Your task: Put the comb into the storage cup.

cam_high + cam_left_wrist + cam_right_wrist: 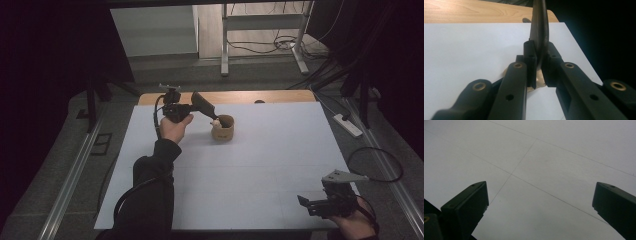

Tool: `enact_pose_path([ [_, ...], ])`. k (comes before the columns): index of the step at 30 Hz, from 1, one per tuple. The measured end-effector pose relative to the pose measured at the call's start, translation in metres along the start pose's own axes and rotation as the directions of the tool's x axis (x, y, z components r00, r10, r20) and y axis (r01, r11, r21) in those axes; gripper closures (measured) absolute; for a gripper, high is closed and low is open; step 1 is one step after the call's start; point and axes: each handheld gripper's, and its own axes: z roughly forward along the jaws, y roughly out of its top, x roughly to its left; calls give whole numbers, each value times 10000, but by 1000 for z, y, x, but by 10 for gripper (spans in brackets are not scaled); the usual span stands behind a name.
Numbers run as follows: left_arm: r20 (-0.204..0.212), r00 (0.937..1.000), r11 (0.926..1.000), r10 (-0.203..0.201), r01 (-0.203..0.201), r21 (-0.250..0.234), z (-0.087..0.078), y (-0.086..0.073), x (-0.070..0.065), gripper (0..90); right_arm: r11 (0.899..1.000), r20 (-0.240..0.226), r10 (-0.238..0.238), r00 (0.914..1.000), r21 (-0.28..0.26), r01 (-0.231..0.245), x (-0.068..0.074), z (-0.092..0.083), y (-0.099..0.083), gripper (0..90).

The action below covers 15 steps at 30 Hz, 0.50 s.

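- Left claw (212,114) is up over the far-left part of the white sheet (260,165) that covers the desk (225,96), held in the person's left hand (175,127).
- Its jaws are clamped together on a thin dark flat object, edge-on in the left gripper view: a dark blade-like tool (539,30) standing up between the pads. What kind of tool it is I cannot tell.
- In the high view the tool (202,103) slopes down from upper left to lower right, its low end at the mouth of a small tan cup (223,127).
- A pale bit sits at the cup's rim by the tool's tip; too small to identify.
- The cup stands upright on the white sheet, in the far half, a little left of centre. In the left gripper view a pale tan part of it (539,80) peeks out just below the claw's pads.
- Right claw (307,203) is low at the near-right corner of the sheet, well apart from the cup, in the person's right hand (352,225).
- Its jaws stand wide apart with nothing between them; the right gripper view looks past the two black fingers (469,202) onto bare white sheet (544,165) with faint seam lines.
- A strip of bare wood shows along the desk's far edge, beyond the sheet.
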Motion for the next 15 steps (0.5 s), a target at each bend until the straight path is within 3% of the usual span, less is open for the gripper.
enact_pose_path([
  [9, -93, 9996, 9995, 276, -277, -122, 1, 1, -4, 647, 10000, -9, -10, 10000, -14, 10, 0, 0, 0, 5],
  [15, -422, 9972, 9975, 625, -638, -315, -3, 2, -5, 468, 10000, 14, -77, 10000, -8, 77, 1, 0, 0, 5],
])
